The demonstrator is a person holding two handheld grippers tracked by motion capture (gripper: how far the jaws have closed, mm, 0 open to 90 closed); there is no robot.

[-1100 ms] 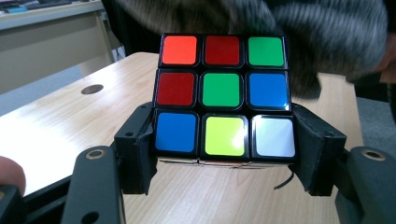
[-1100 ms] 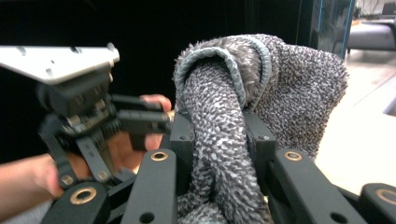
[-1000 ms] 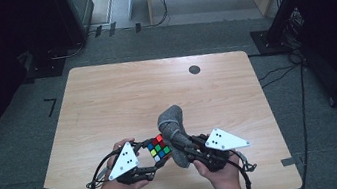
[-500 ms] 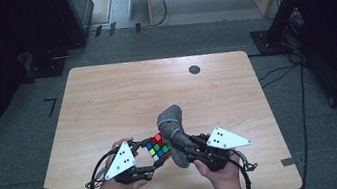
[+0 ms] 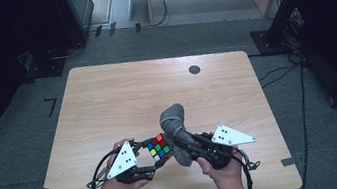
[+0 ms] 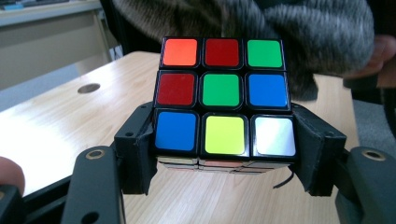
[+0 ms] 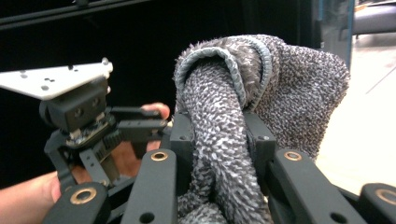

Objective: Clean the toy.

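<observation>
Two grippers meet low in the high view, just below the middle of the frame, over the near edge of the table (image 5: 105, 93). The left gripper (image 5: 152, 158) holds a cube (image 5: 159, 147), its coloured face turned up. The right gripper (image 5: 180, 143) holds a grey cloth (image 5: 174, 119), which stands up in a bunched lump right beside the cube, touching it or nearly so. A dark round spot (image 5: 194, 69) sits in the table top toward the upper right.

Next, the left gripper view: the jaws are closed on the cube (image 6: 223, 95) from both sides, pinching its bottom layer, so the cube fills the middle of the frame. Grey cloth (image 6: 261, 23) hangs across the top, just behind the cube's upper edge. I read no logo or writing on the stickers.

Last, the right gripper view: the jaws are clamped on a thick fold of the cloth (image 7: 233, 116), which rises from the bottom centre and rolls over at the top. The left gripper (image 7: 159, 126) and its hand (image 7: 28, 200) show at the left, close by.

My judgement: the step in hand is wiping the cube with the cloth, and the cloth is at the cube's far side. The next move calls for drawing the cloth across the top face while the left grip stays firm. No brand or label can be read anywhere.
</observation>
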